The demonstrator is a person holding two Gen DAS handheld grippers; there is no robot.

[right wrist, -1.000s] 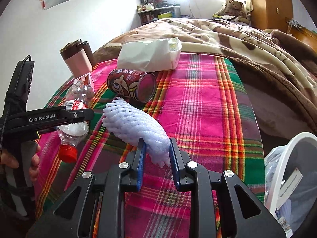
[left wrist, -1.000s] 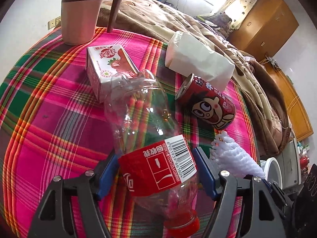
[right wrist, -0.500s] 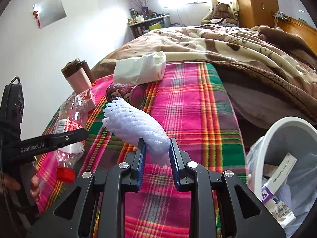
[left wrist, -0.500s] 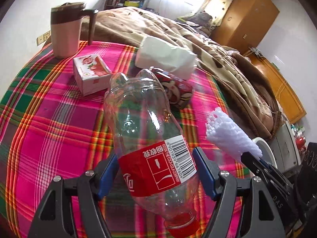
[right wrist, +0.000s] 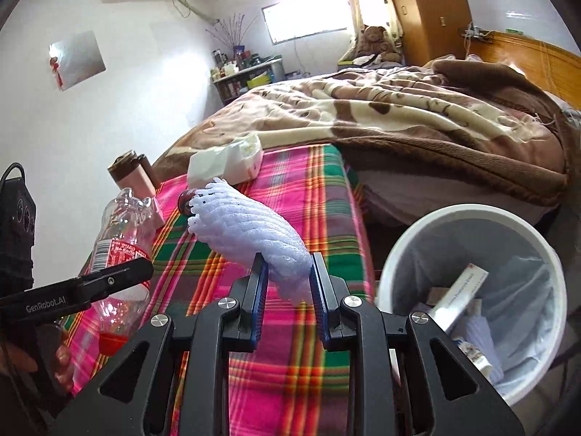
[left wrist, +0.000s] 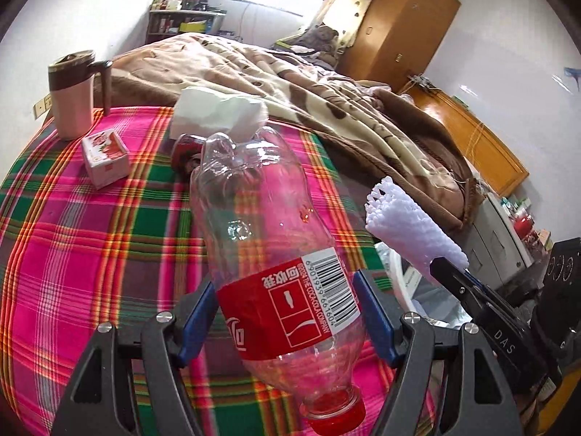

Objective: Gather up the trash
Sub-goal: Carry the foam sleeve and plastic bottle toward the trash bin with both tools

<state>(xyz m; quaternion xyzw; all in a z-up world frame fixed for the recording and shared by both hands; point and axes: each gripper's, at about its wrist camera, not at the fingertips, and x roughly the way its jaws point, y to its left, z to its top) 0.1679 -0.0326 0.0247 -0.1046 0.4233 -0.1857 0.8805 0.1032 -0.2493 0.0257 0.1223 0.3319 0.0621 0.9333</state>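
Observation:
My left gripper (left wrist: 287, 312) is shut on an empty clear cola bottle (left wrist: 265, 239) with a red label and red cap, held above the plaid table, cap toward me. The bottle also shows in the right wrist view (right wrist: 120, 239). My right gripper (right wrist: 288, 279) is shut on a white foam fruit net (right wrist: 250, 229), lifted above the table's right edge; the net also shows in the left wrist view (left wrist: 410, 232). A white trash bin (right wrist: 410, 239) with a liner and several bits of trash stands on the floor to the right of the table.
On the plaid table (left wrist: 72, 225) stand a pink mug (left wrist: 72, 98), a small strawberry drink carton (left wrist: 105, 156), a red can (left wrist: 185, 145) mostly hidden behind the bottle, and a white tissue pack (left wrist: 218, 112). A bed with a brown blanket (right wrist: 417, 116) lies behind.
Both grippers have risen from the table with their loads. The right gripper has moved right, bringing the trash bin fully into its view.

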